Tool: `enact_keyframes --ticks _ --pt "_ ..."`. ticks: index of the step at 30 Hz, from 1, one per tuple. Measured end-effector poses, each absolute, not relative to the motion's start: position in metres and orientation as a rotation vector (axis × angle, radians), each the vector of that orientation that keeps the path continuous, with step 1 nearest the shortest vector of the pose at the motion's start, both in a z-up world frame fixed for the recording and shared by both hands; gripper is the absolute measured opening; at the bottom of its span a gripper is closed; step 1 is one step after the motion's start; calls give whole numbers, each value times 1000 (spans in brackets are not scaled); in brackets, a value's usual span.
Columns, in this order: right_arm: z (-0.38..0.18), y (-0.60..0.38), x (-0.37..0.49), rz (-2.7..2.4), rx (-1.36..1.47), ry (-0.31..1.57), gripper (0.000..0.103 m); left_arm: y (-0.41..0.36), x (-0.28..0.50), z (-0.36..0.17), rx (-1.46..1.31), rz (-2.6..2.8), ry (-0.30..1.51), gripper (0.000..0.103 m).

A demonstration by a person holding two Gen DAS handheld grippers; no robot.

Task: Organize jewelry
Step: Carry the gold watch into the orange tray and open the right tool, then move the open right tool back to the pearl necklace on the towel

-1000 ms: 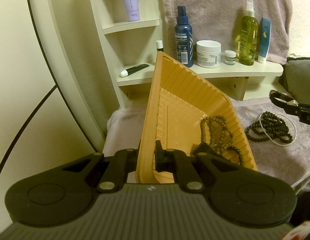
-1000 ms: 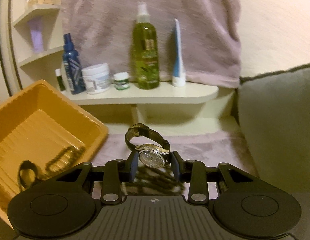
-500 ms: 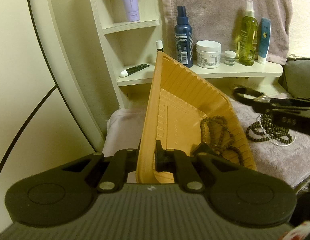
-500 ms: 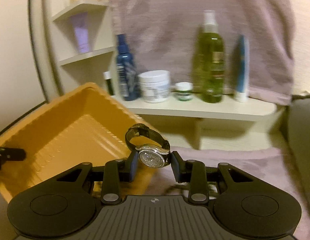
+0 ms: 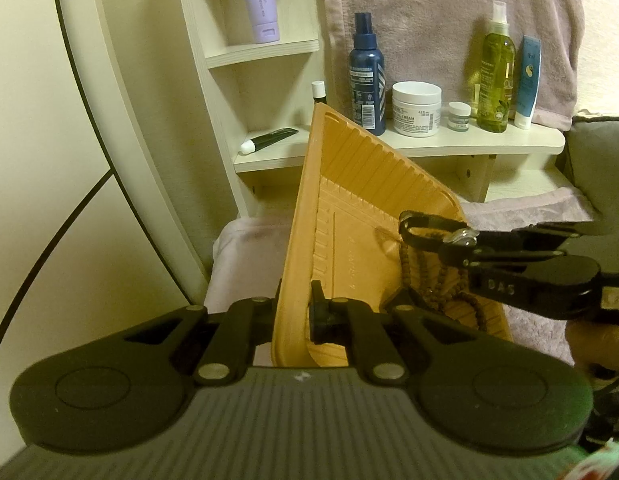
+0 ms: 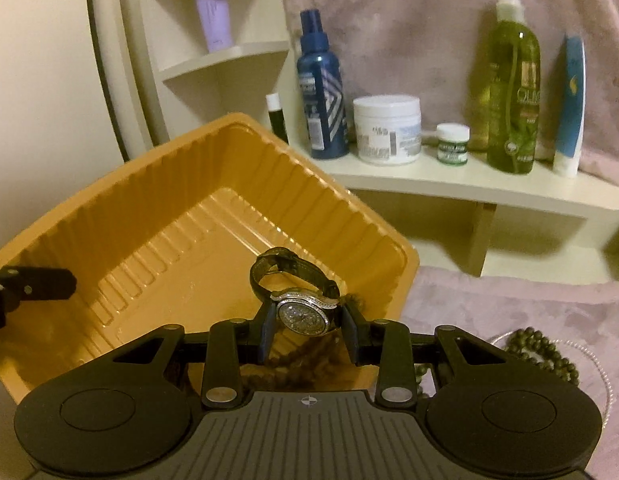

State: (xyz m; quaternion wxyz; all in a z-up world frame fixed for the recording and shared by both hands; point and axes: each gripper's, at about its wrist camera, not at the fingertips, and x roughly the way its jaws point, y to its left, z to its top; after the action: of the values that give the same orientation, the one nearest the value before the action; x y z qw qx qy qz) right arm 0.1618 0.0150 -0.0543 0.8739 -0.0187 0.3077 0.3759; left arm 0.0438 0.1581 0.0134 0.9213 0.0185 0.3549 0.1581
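The left gripper (image 5: 295, 312) is clamping its nearly closed jaws on the rim of the ribbed orange plastic tray (image 6: 157, 216), tilting it. The right gripper (image 6: 309, 330) is pinching a crystal-faced wristwatch with a dark strap (image 6: 303, 312) between part-open jaws, above the tray. One dark wooden bead strand (image 5: 437, 284) is already lying inside; another beaded strand (image 6: 545, 354) is waiting on the cloth to the right.
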Motion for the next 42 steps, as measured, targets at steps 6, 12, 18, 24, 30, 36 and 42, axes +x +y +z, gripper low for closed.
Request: enact_keyframes --ticks 6,12,18,24,30,36,42 --pt "-61 15 165 802 1 664 37 158 44 13 38 325 730 7" --pt "-58 7 159 800 1 641 57 157 45 14 38 322 725 8" --pt "-52 -18 153 767 13 623 57 157 45 13 36 322 724 8" --pt "-53 -53 148 690 21 610 58 157 44 13 36 321 724 8" --pt "-60 -89 143 613 5 602 58 157 44 13 36 323 722 8" --pt "-70 -124 141 532 25 628 58 157 44 13 37 324 722 8" --pt "-78 -148 139 473 32 650 58 157 44 13 39 324 721 8"
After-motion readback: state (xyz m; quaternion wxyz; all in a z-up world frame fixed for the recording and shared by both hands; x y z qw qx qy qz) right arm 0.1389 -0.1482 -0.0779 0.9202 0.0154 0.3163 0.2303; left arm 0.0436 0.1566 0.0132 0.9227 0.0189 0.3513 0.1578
